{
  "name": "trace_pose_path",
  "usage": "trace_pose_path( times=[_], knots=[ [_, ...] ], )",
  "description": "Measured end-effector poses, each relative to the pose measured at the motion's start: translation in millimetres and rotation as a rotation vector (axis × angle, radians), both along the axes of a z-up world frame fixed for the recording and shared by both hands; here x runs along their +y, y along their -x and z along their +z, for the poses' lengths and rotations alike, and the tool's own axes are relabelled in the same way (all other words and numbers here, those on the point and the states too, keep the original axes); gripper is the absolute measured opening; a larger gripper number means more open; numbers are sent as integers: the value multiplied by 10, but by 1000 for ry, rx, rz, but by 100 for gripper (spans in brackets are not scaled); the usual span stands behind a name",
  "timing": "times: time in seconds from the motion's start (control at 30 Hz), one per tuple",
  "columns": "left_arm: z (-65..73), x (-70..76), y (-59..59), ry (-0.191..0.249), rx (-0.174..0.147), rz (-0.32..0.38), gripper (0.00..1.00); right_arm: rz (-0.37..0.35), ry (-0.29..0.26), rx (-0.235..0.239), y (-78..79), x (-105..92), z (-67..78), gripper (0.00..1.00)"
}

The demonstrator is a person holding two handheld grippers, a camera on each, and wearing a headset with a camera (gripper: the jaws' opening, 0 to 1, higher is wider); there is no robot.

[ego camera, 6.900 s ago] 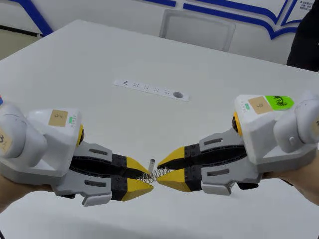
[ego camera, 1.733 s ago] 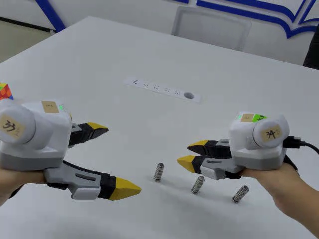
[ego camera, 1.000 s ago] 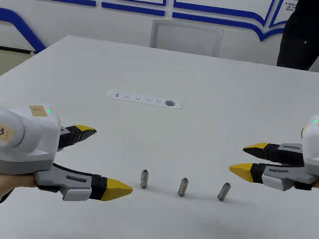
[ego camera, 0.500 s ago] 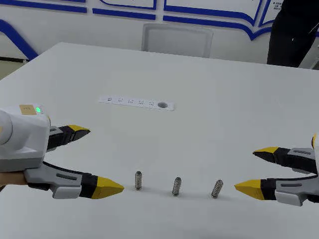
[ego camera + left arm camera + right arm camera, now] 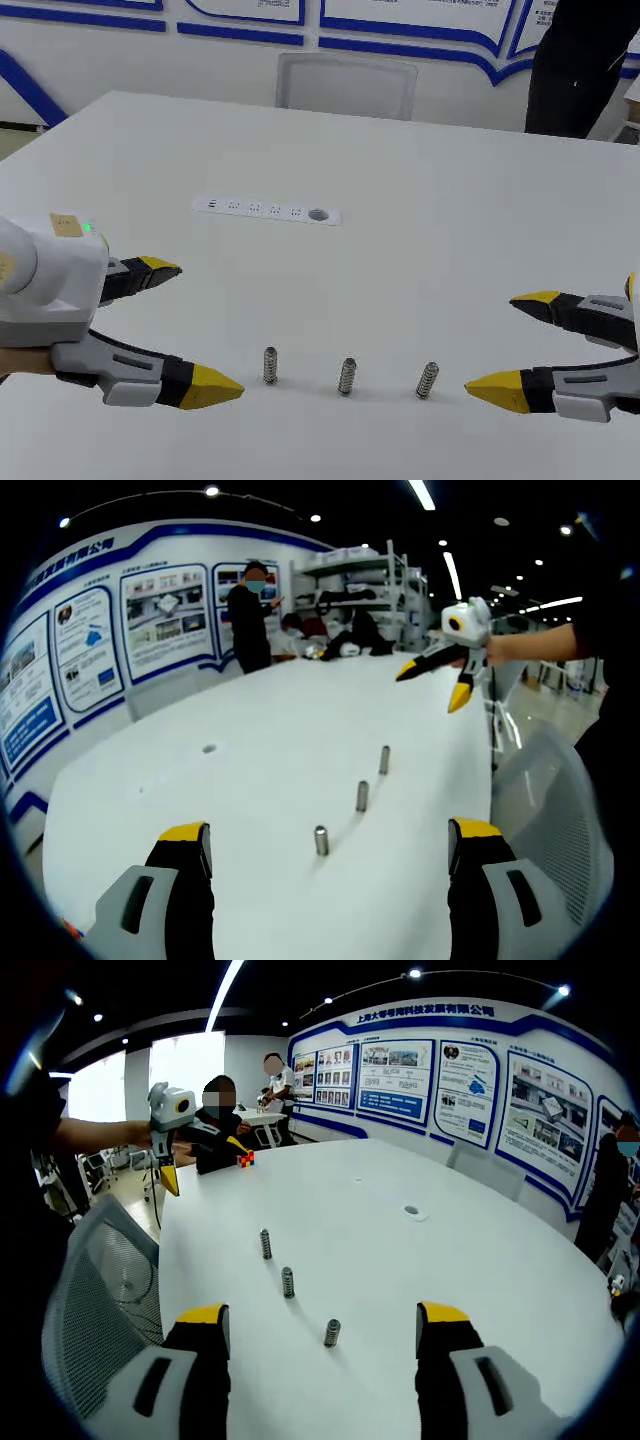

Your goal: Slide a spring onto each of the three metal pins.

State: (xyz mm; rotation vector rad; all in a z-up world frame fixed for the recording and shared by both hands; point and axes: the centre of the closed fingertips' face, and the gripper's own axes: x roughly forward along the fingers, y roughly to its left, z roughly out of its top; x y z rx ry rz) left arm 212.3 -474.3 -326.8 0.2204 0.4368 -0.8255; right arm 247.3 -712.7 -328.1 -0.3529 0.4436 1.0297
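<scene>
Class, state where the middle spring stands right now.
In the head view, the middle spring stands on the table between the left spring and right spring, flanked by the left gripper and right gripper.

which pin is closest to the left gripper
The leftmost pin in the head view, beside the left gripper; the middle pin and rightmost pin stand farther off.

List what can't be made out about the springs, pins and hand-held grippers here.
- Pins: in the head view, covered by the coils of the three springs; too small to judge how they are seated.
- Right hand-held gripper: body cut off by the head view's right edge.
- Left hand-held gripper: rear cut off by the left edge.
- Colourful cube: in the right gripper view, too small to identify.
</scene>
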Motion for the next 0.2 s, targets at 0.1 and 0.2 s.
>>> trace_pose_path(
  times=[0.1, 0.2],
  knots=[
    [19, -18, 1, 19, -1, 0, 100, 1, 3, 5, 11, -12, -10, 77],
    [14, -17, -1, 17, 0, -1, 100, -5, 9, 8, 4, -38, -25, 79]
  ],
)
